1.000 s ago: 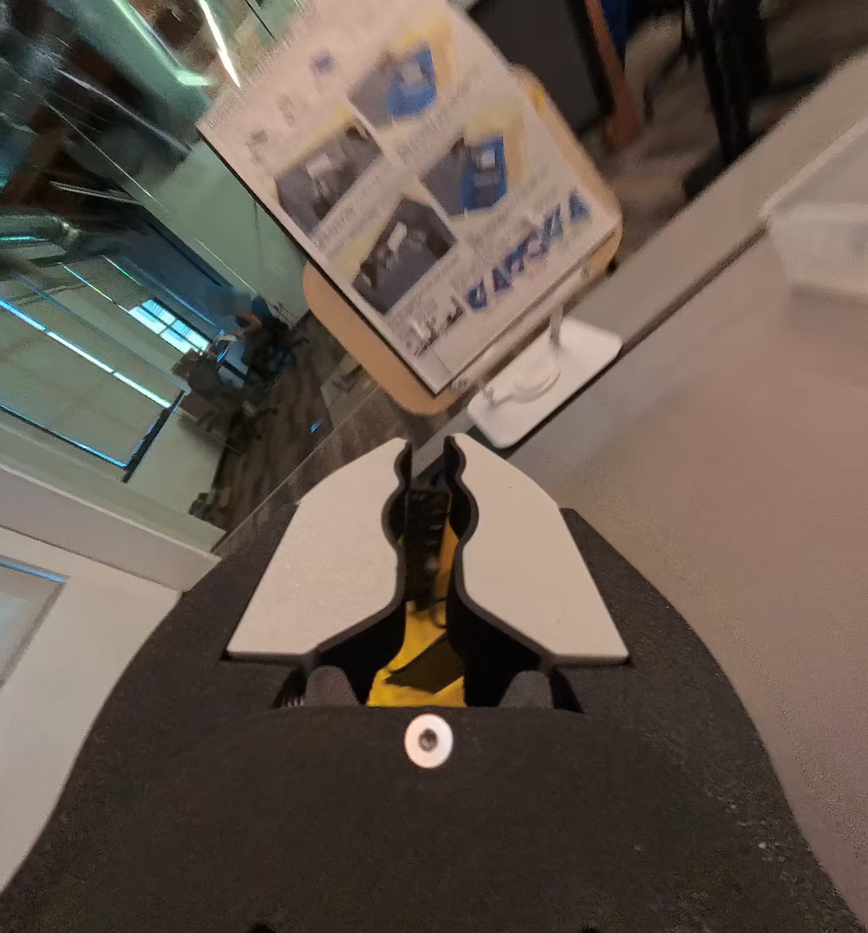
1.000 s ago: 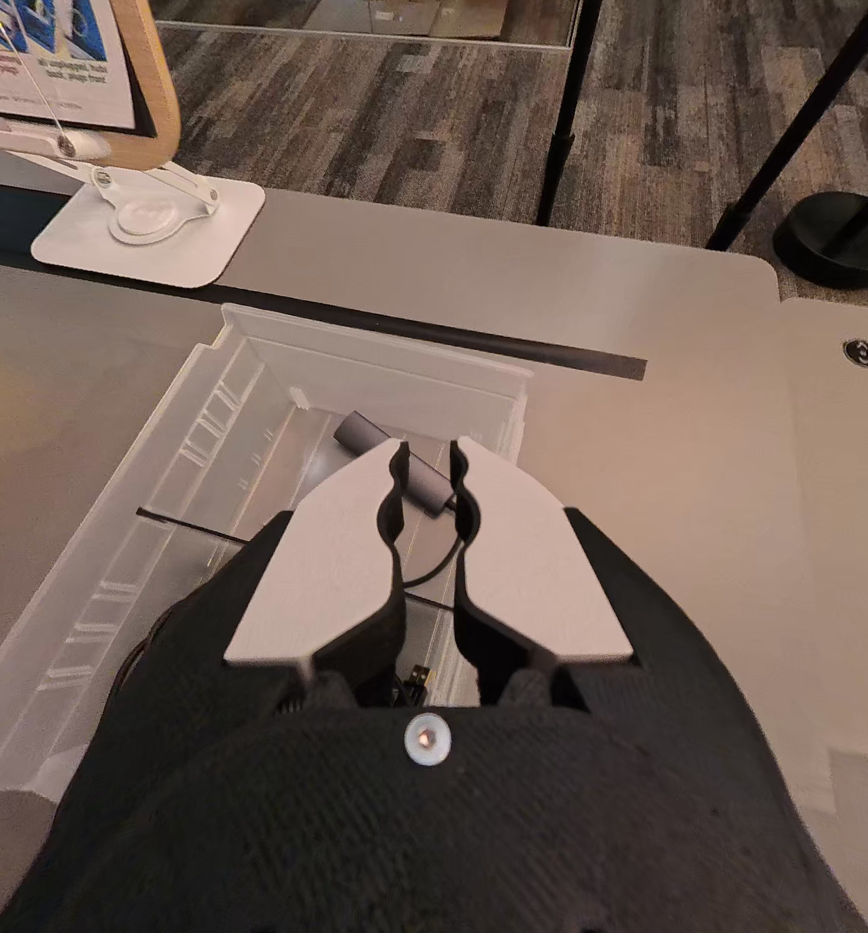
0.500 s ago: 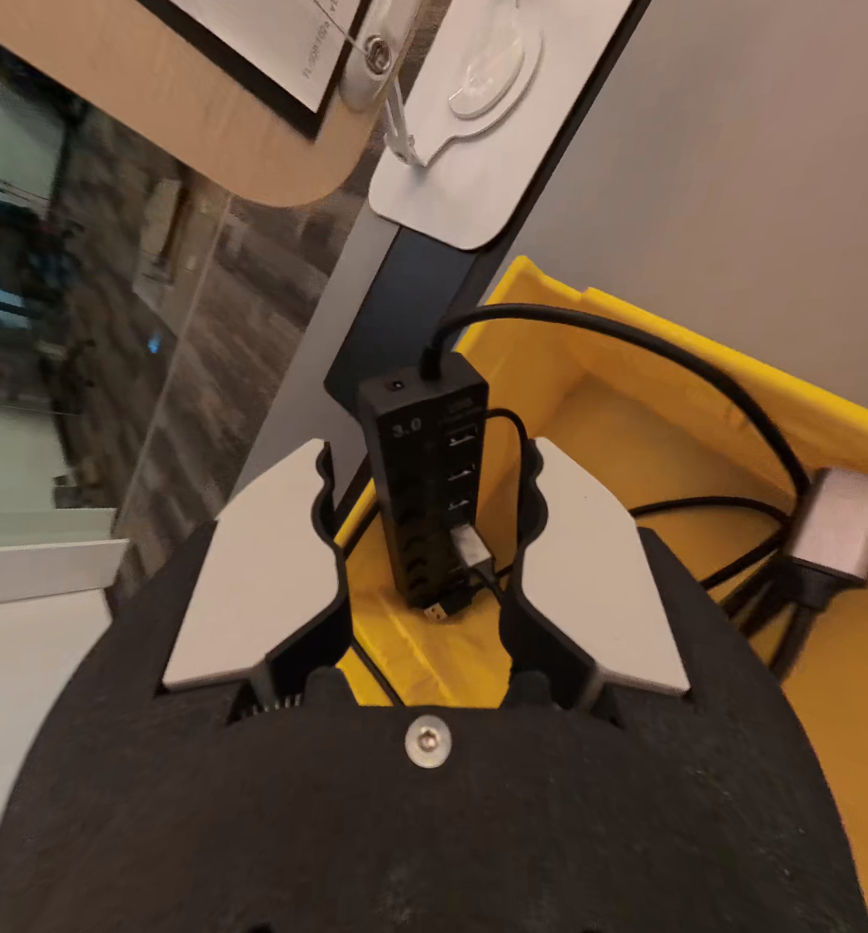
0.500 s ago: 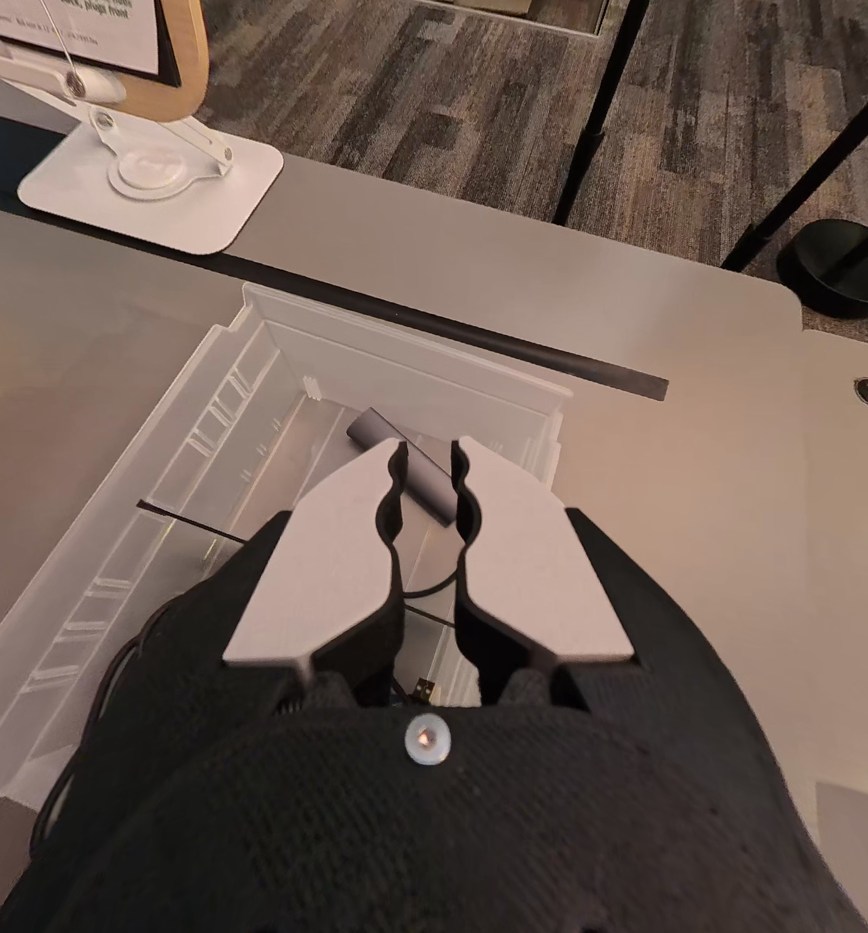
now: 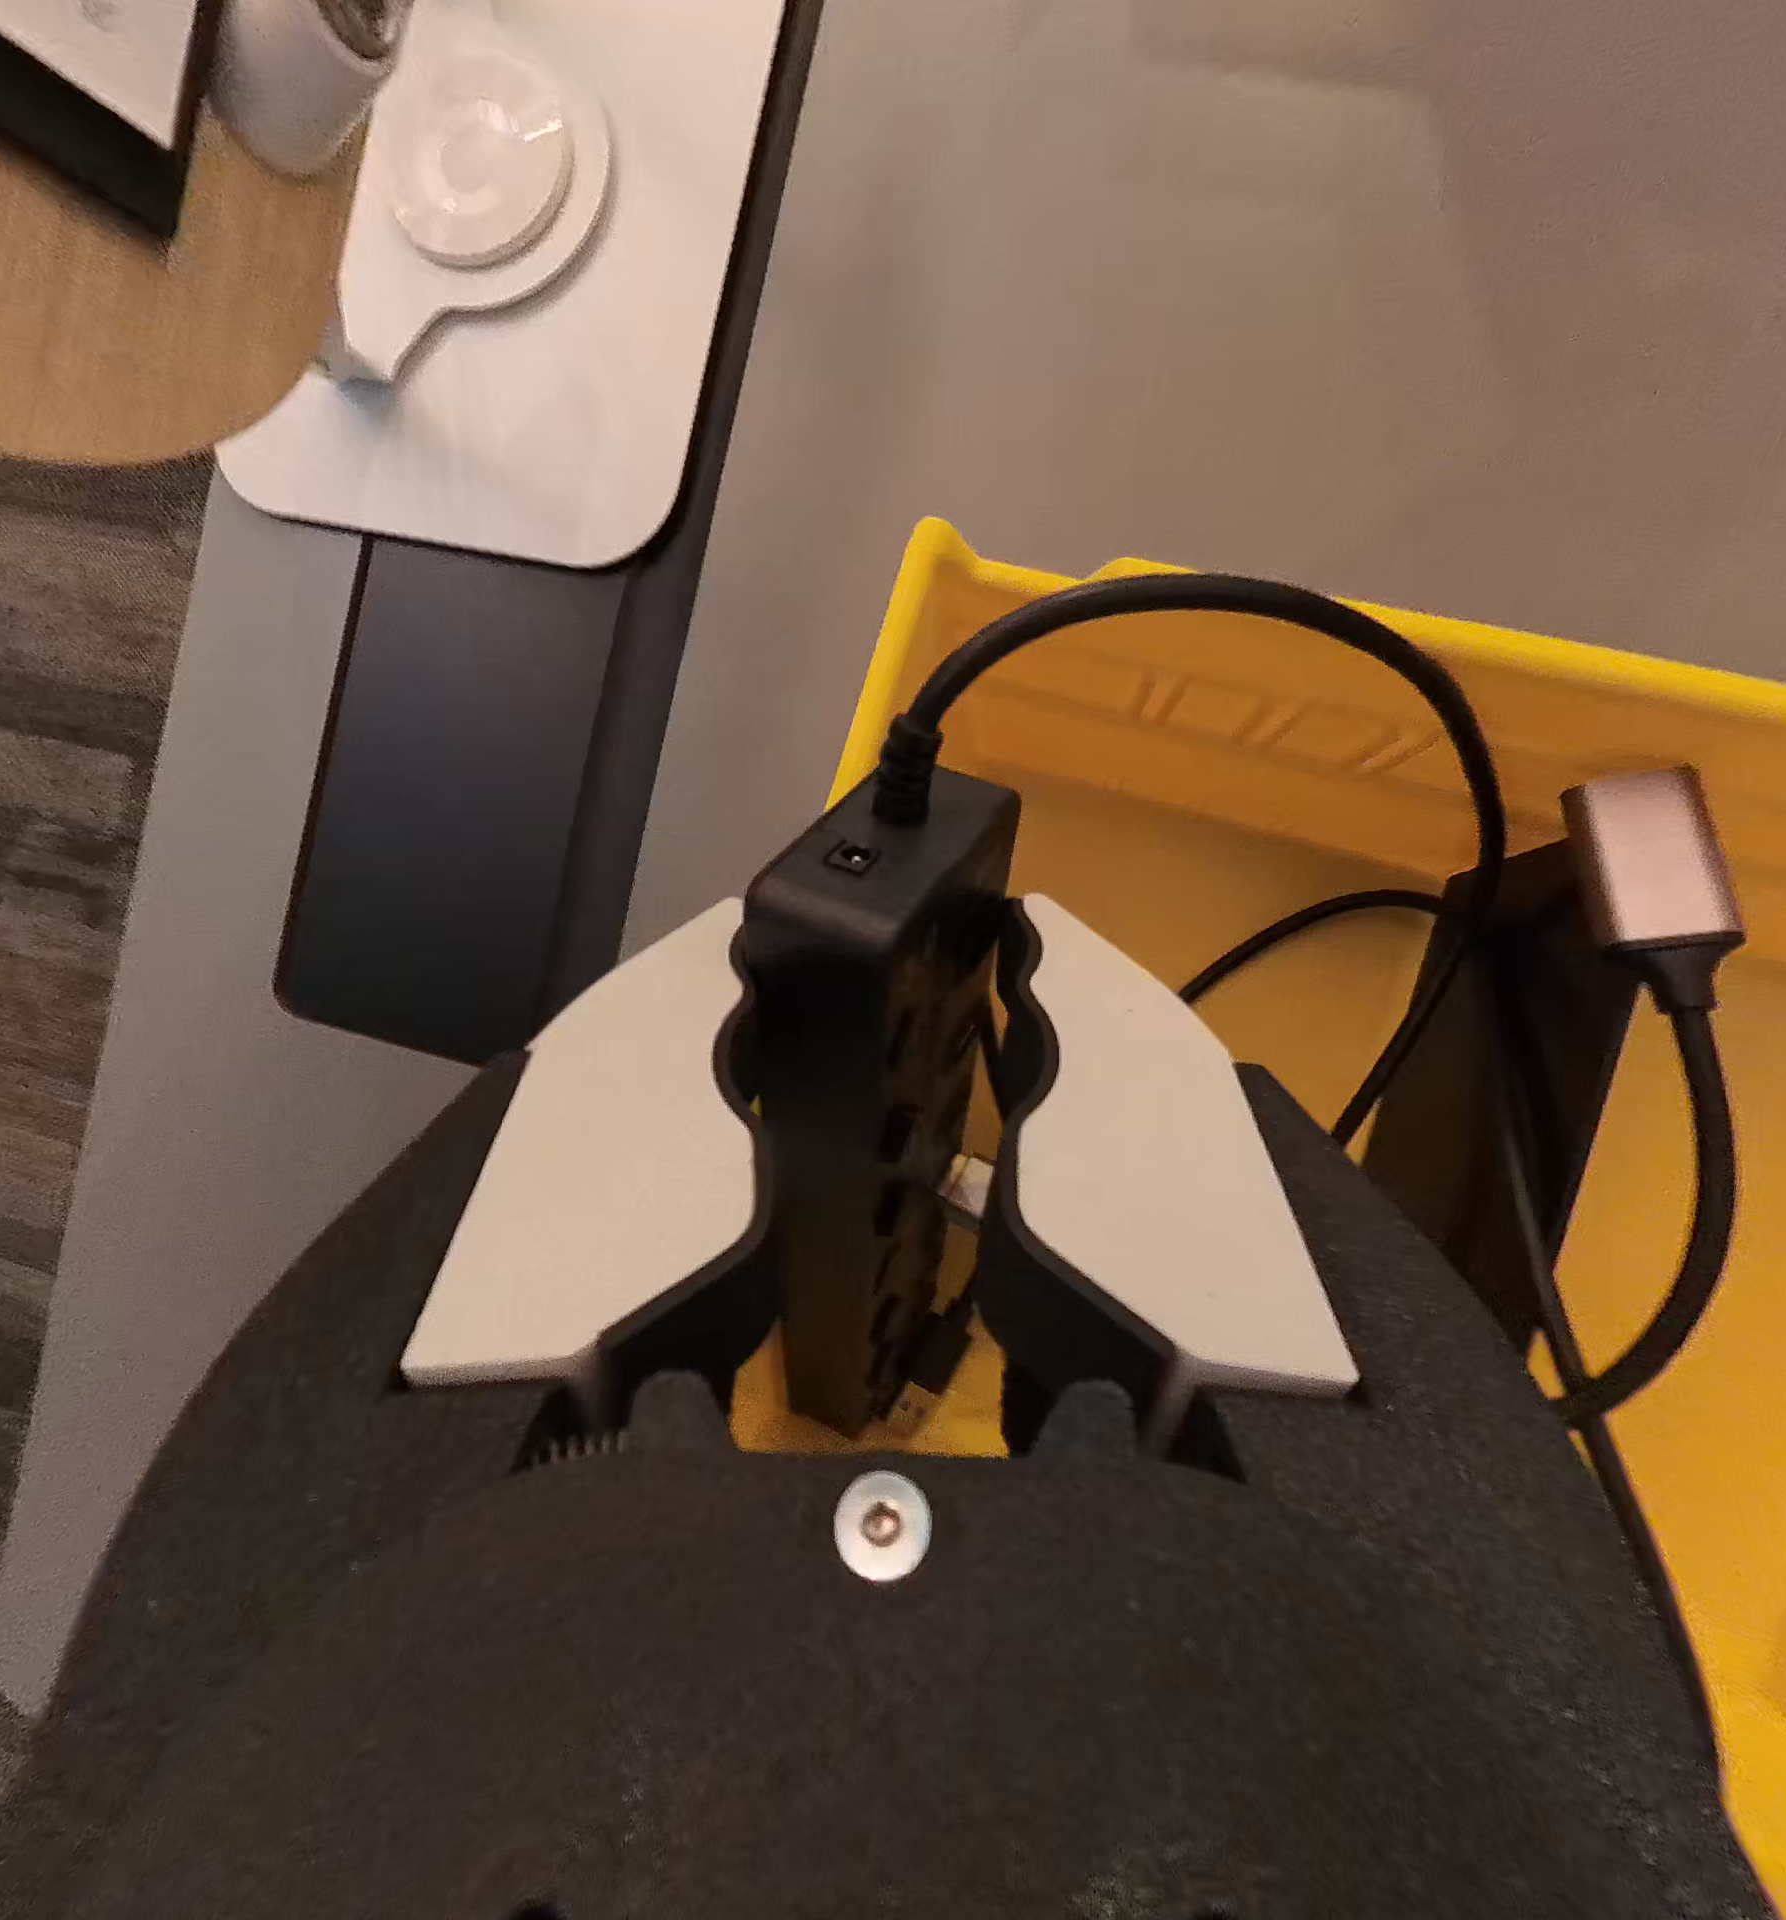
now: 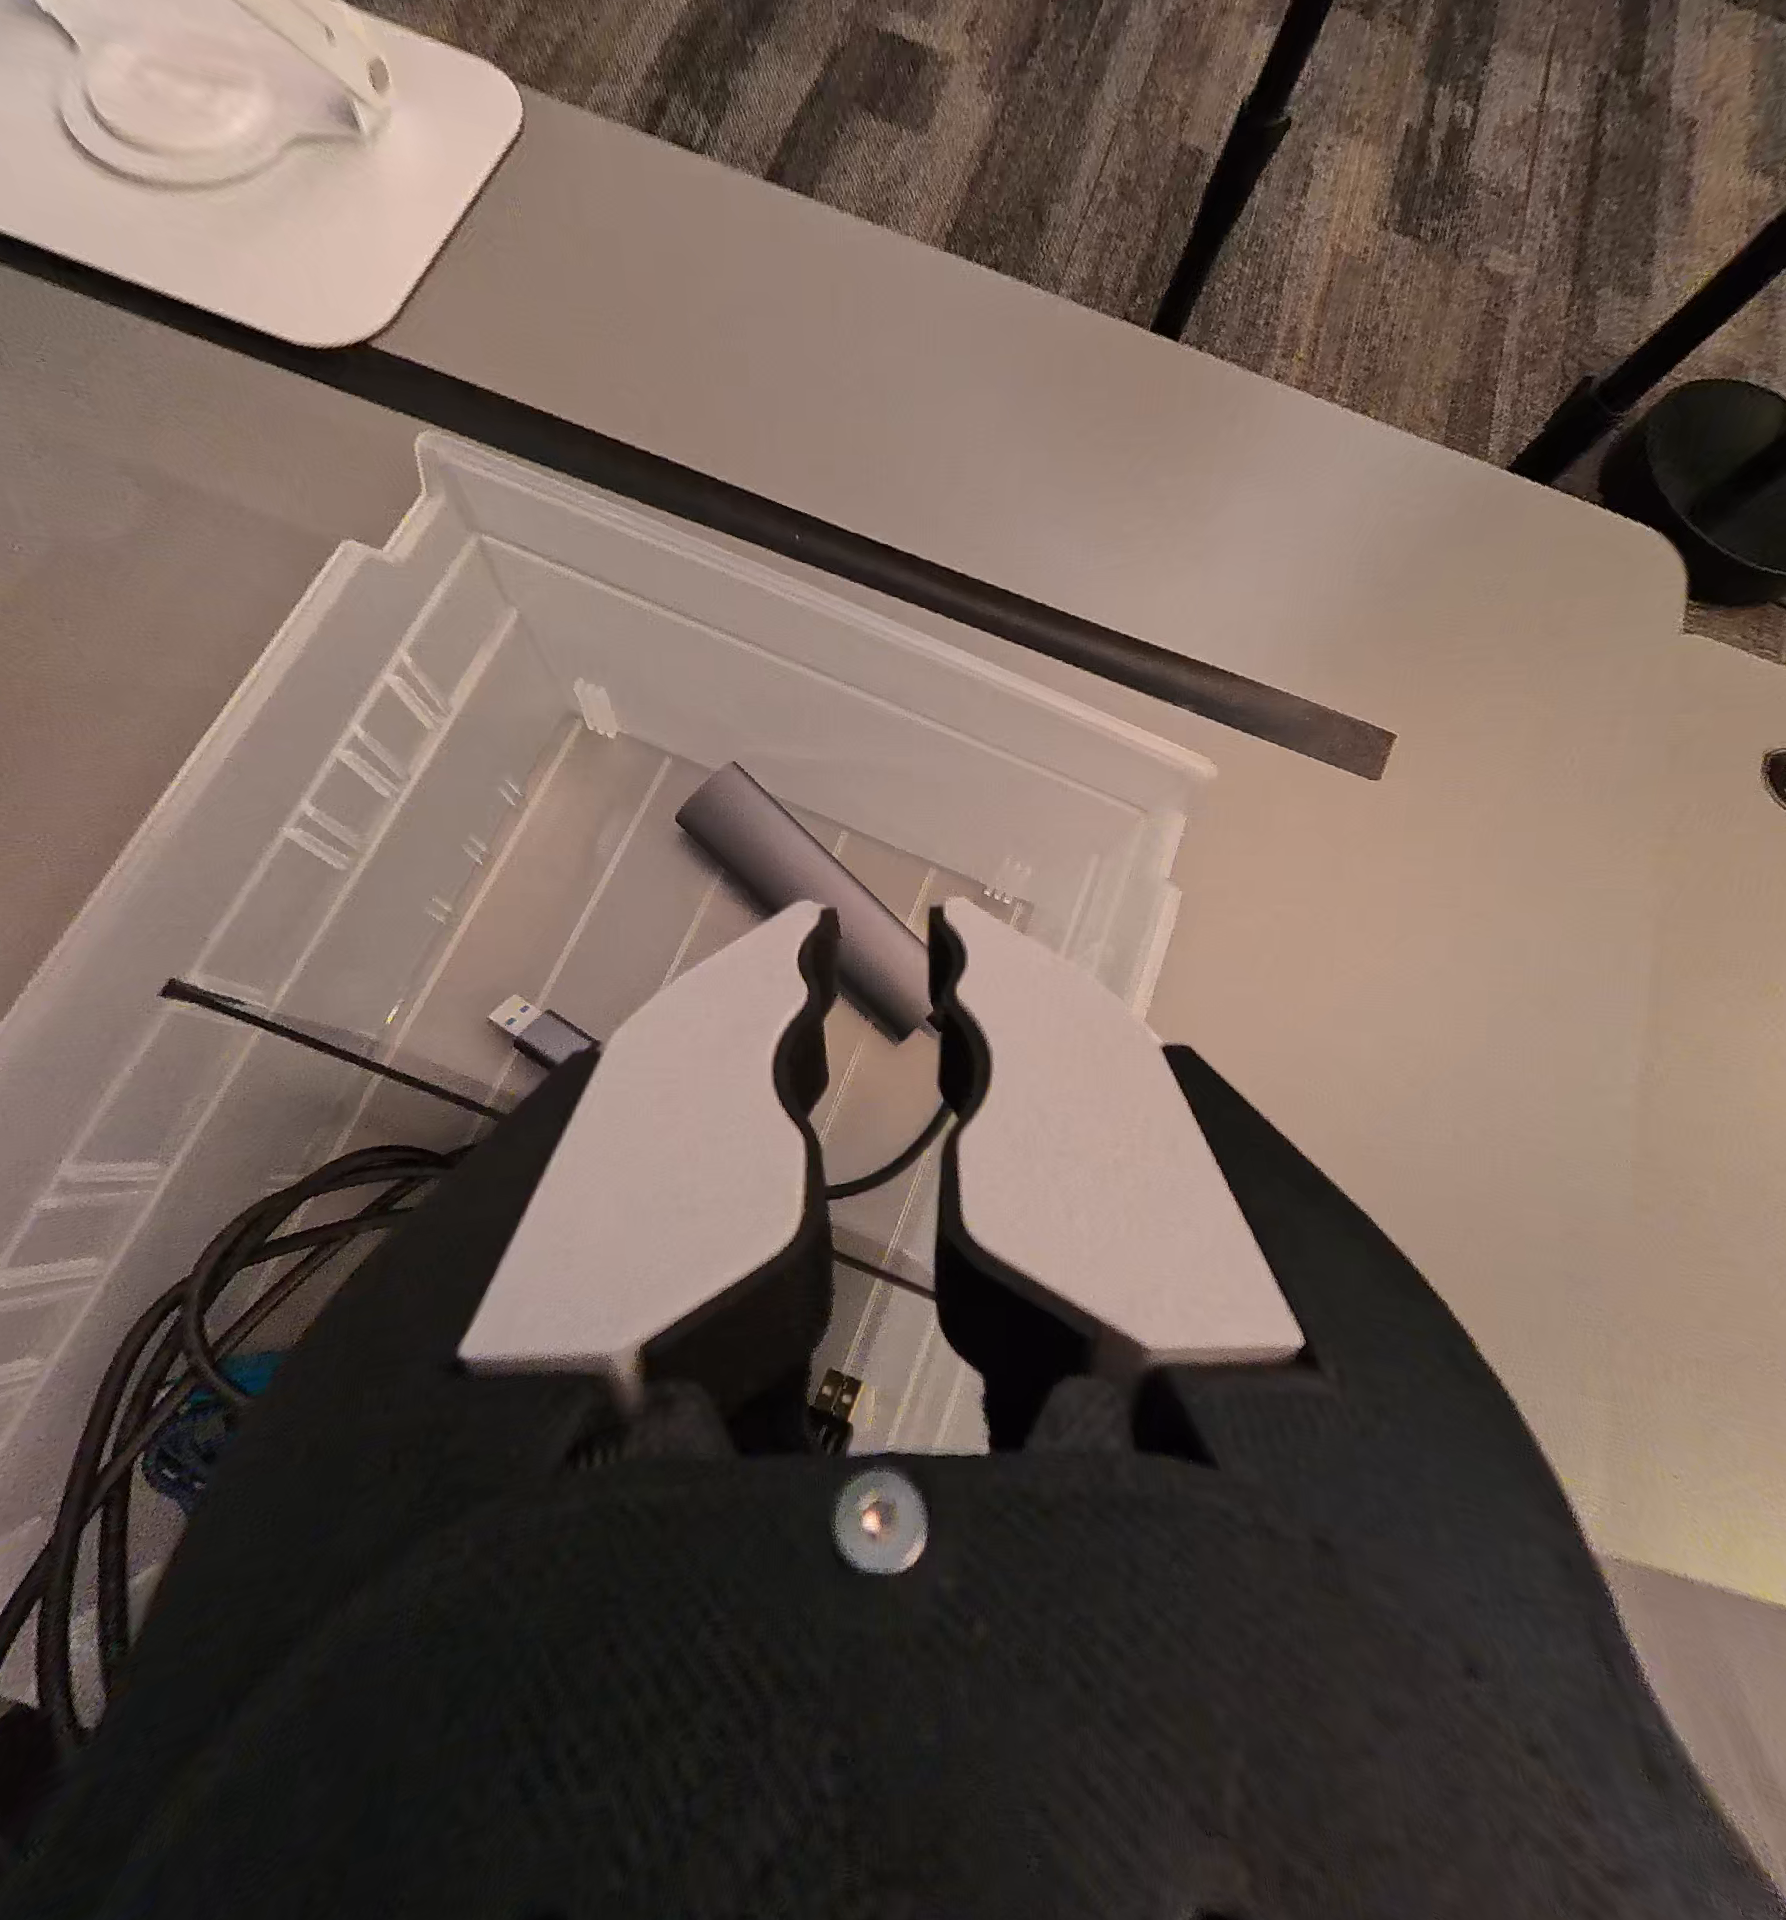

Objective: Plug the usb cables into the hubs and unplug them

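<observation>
Standing nearly upright between the fingers of the left gripper (image 5: 873, 920), the black multi-port USB hub (image 5: 884, 1049) is being clamped on both flanks over the yellow bin (image 5: 1232, 727). Its thick black cable (image 5: 1284, 613) is arching from the top end toward three o'clock, passing just beside a grey metal connector (image 5: 1653, 868) that is leaning against the bin's wall at three o'clock. The bin's near corner is sitting close at twelve o'clock; bare grey desk (image 5: 1284, 260) is lying open beyond it. A white stand base (image 5: 484, 343) is sitting at eleven o'clock, by the desk's edge. No marking on the hub is legible.

Hovering over the clear plastic bin (image 6: 816, 665), the right gripper (image 6: 878, 914) is holding nothing, its fingers slightly apart. A slim grey hub (image 6: 795, 883) is lying on the floor of the bin, running toward eleven o'clock from the fingertips, clear of the walls. A grey USB plug (image 6: 546, 1029) is lying at nine o'clock, and coiled black cables (image 6: 172, 1330) at eight o'clock. Open desk is stretching toward three o'clock.
</observation>
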